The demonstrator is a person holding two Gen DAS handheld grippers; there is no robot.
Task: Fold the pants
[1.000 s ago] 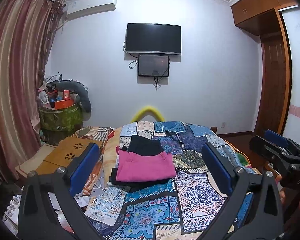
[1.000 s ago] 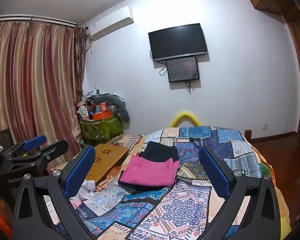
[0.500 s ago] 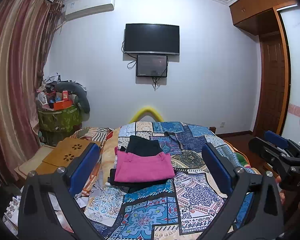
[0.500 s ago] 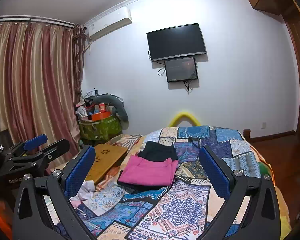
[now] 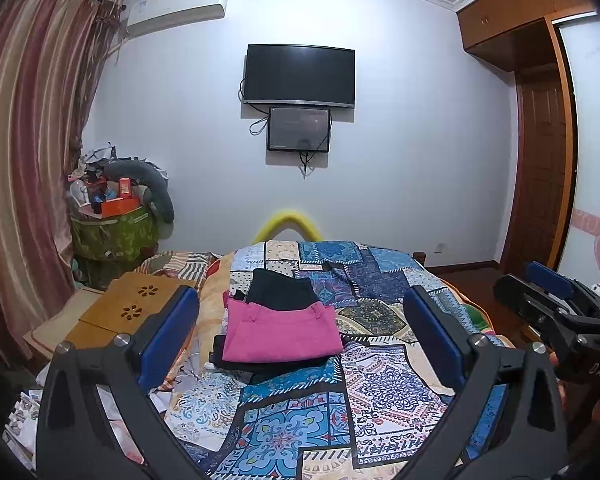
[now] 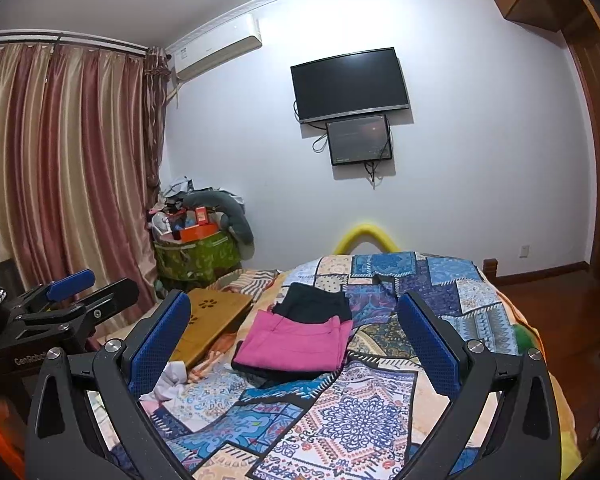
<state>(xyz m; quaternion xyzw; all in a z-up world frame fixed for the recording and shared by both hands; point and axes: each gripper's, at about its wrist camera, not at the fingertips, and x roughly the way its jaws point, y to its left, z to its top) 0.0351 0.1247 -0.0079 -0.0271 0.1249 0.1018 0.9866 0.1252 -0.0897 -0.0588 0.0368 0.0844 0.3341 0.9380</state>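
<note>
tongs [image 5: 300, 332] read "das"; other, perhaps "genrobot"

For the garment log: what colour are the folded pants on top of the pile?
Pink pants, clearest in the left wrist view.

Right claw [image 6: 294, 334]: jaws spread wide, blue pads, nothing between them, held above the near end of the bed.
Left claw [image 6: 90, 288]: at the left edge, blue pad on top; jaw state unclear.
Bed [image 6: 380, 408]: patchwork cover in blue, pink and cream.
Pink pants [image 6: 294, 344]: folded, lying on a dark garment at mid-bed.
Black pants [image 6: 314, 304]: folded, just beyond the pink pair, touching it.
Wooden table [image 6: 214, 316]: left of the bed, flower cut-outs.
Television [image 6: 350, 84]: on the far wall, smaller screen [image 6: 359, 140] under it.
Curtains [image 6: 60, 168]: striped, far left.
Air conditioner [image 6: 216, 50]: high on the far wall.
</note>
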